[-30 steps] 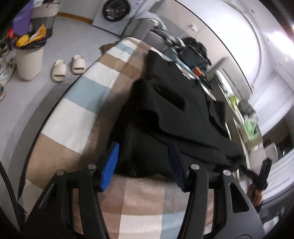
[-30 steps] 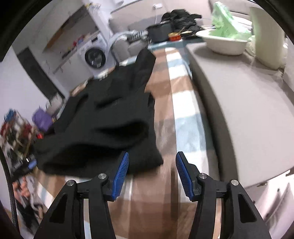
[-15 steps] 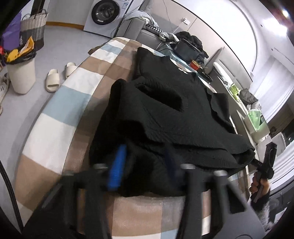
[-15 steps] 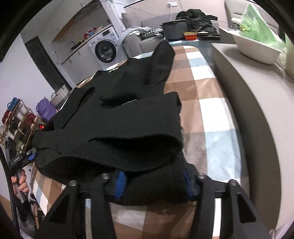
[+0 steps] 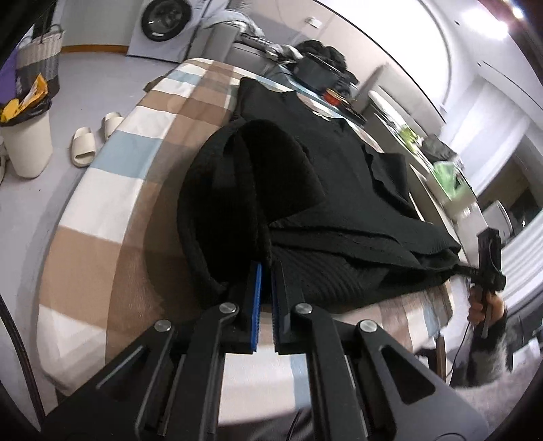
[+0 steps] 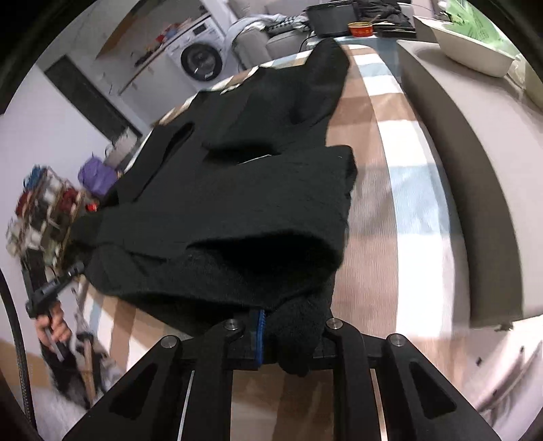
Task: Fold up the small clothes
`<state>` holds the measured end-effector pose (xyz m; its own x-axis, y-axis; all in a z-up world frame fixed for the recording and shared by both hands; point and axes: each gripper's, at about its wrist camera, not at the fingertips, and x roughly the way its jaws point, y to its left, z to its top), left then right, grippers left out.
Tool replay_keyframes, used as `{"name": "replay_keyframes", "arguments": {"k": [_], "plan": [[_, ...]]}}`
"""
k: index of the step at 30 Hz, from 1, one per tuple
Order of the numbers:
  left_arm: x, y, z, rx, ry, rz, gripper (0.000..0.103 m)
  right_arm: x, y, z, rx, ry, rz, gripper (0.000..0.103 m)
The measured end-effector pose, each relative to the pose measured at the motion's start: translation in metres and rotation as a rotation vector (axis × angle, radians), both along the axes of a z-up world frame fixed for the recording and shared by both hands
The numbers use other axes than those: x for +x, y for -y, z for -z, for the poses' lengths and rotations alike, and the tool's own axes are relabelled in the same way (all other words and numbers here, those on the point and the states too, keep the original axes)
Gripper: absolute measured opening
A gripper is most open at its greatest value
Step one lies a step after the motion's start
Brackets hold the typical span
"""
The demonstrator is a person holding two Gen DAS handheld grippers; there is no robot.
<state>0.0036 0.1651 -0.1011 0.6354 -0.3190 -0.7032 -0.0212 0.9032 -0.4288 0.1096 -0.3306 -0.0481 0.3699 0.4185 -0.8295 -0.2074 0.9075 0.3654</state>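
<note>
Where the black knitted garment [image 5: 305, 190] hangs nearest over the edge of the checked blanket [image 5: 112, 190] in brown, white and pale blue, both tongs have it by the hem. The left tongs [image 5: 266, 271] stand pressed together, the blue pads nearly meeting, with a thin edge of the knit pinched between them at the near left corner. The right tongs [image 6: 288, 325] are closing on a thick bunch of the same hem, which bulges out between the fingers and hides one pad; only a strip of the other blue pad [image 6: 260, 334] shows. In the left wrist view the right tongs appear again at the far right corner of the hem, gripped by a hand [image 5: 483, 303] in a fuzzy grey sleeve. The garment lies spread on the blanket, its near part lifted into a loose hollow fold, its far part flat with one sleeve reaching away. To the left on the grey floor stand a pair of cream slippers [image 5: 93, 137] and a cream bin [image 5: 25, 142]. Farther off are a white washing machine [image 5: 163, 29] and a red tin [image 6: 361, 29] beyond the blanket's far end.
</note>
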Motion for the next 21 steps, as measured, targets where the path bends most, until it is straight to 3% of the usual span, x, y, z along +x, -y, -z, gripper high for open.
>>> {"name": "replay_keyframes", "arguments": {"k": [5, 10, 12, 15, 21], "plan": [[0.0, -0.004, -0.005, 0.049, 0.034, -0.042, 0.005, -0.011, 0.01, -0.009, -0.004, 0.043, 0.056, 0.02], [0.012, -0.02, 0.0, 0.027, 0.029, -0.109, 0.038, -0.011, 0.006, -0.01, -0.015, 0.072, 0.043, 0.025], [0.022, -0.023, 0.006, 0.009, 0.019, -0.107, 0.043, -0.008, 0.005, -0.011, 0.0, 0.095, 0.041, 0.026], [0.041, -0.025, 0.018, 0.02, -0.028, -0.135, 0.043, 0.004, 0.003, -0.008, 0.013, 0.137, 0.044, 0.028], [0.071, -0.021, 0.023, 0.022, -0.016, -0.128, 0.042, 0.023, -0.005, 0.003, 0.028, 0.158, 0.064, 0.028]]}}
